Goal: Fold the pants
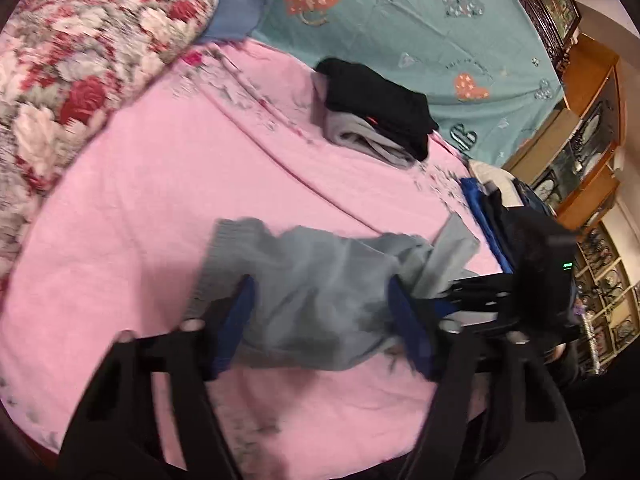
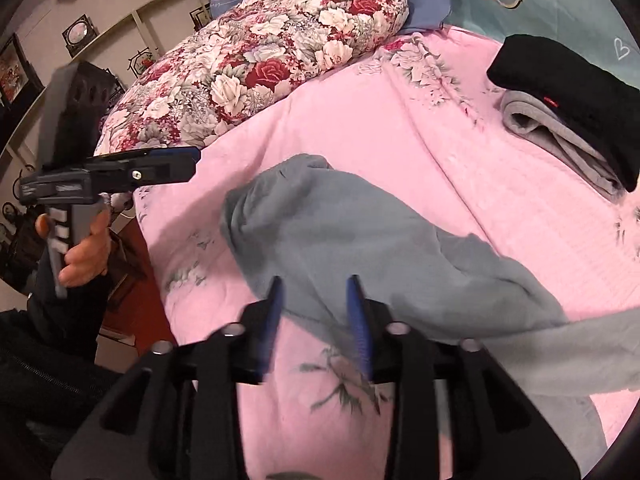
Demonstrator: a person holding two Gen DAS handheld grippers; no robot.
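Observation:
Grey pants (image 1: 320,280) lie bunched on the pink bedspread (image 1: 160,200). My left gripper (image 1: 322,316) hovers over them, its blue pads wide apart and pressing on nothing. In the right wrist view the same pants (image 2: 360,240) stretch from the centre out to the right. My right gripper (image 2: 314,308) stands slightly open at their near edge, a bit of cloth loose between the tips. The left gripper (image 2: 188,162) also shows there at the left, held by a hand (image 2: 80,256) off the bed's side. The right tool's black housing (image 1: 540,264) is at the pants' right end.
A folded stack, black on grey (image 1: 372,116) (image 2: 568,120), sits further back on the bed. A floral quilt roll (image 1: 80,60) (image 2: 260,60) lies along one side, a teal heart-print sheet (image 1: 400,20) behind. Dark blue clothes (image 1: 488,216) and wooden shelves (image 1: 592,120) stand to the right.

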